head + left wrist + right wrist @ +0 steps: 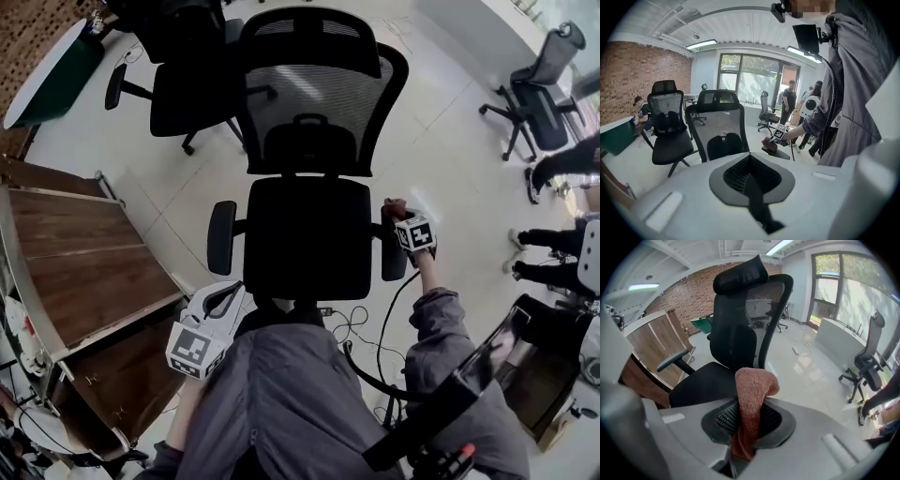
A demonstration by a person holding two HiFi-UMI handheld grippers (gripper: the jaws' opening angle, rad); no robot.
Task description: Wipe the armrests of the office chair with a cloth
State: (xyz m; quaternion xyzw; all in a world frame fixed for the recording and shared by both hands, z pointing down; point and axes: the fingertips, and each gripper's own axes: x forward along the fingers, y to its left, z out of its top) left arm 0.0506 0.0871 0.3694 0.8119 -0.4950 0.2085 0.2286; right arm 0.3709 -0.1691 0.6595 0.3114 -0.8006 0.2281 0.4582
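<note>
Where pale floor (pixel 441 141) shines (brick wall (pixel 693 294) beyond), cloth (pixel 752 399) meets armrest (pixel 394 261).

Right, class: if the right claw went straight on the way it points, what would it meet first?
Probably the office chair's backrest, just beyond the cloth that the right claw is shut on, though depth is unclear.

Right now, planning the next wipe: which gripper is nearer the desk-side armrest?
Left. The left gripper is just short of that armrest; the right gripper holds the cloth at the other armrest.
</note>
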